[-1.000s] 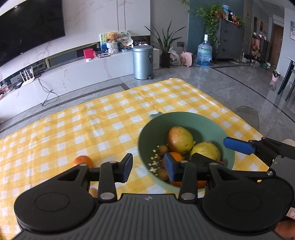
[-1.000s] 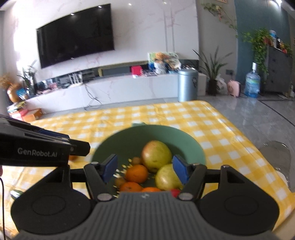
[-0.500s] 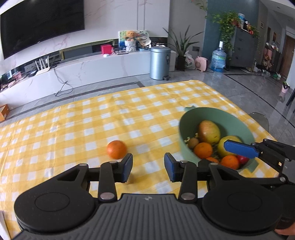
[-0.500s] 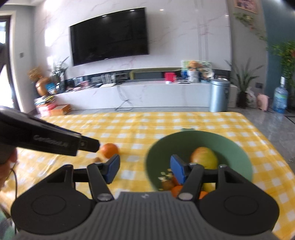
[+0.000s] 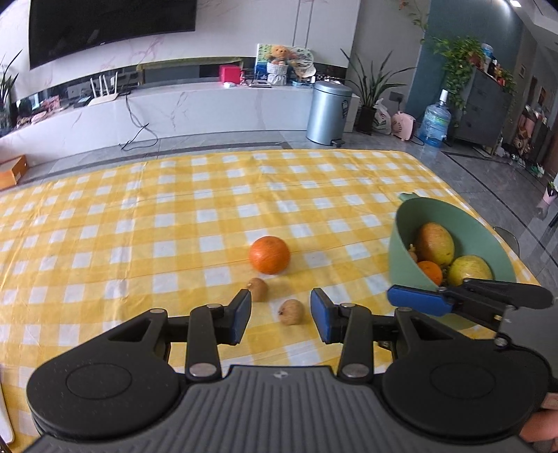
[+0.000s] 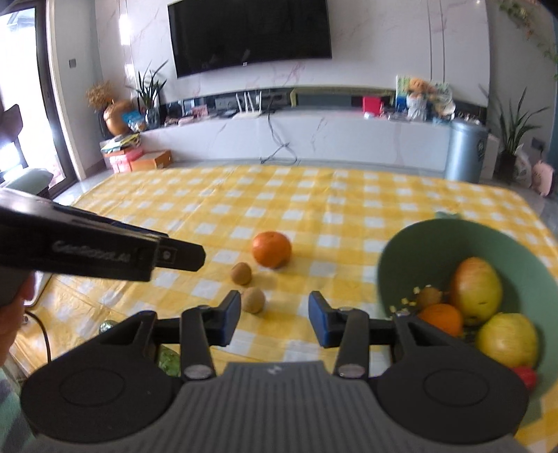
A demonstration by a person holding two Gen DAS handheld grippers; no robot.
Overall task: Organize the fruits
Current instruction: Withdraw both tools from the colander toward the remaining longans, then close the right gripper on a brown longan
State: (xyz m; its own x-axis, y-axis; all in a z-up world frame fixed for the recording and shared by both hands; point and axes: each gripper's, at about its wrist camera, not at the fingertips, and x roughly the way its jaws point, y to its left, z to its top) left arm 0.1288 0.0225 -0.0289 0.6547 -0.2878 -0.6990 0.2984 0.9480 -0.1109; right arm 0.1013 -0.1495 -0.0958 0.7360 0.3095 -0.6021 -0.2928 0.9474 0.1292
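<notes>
Ahead, a dark TV (image 6: 249,33) hangs on a marble wall (image 6: 401,38). Below it runs a white console (image 5: 195,104); a steel bin (image 5: 327,111) stands on grey floor (image 5: 495,181).

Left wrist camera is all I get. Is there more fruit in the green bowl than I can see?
Observer: Yes, the right wrist view shows a small red fruit in the round green bowl, under the yellow-green fruit.
Operator: Is the right gripper holding something?
Observer: No, the right gripper is closing with nothing between its jaws.
Operator: What's far left?
Observer: A round golden vase with dried stems at the white bench's left end.
</notes>
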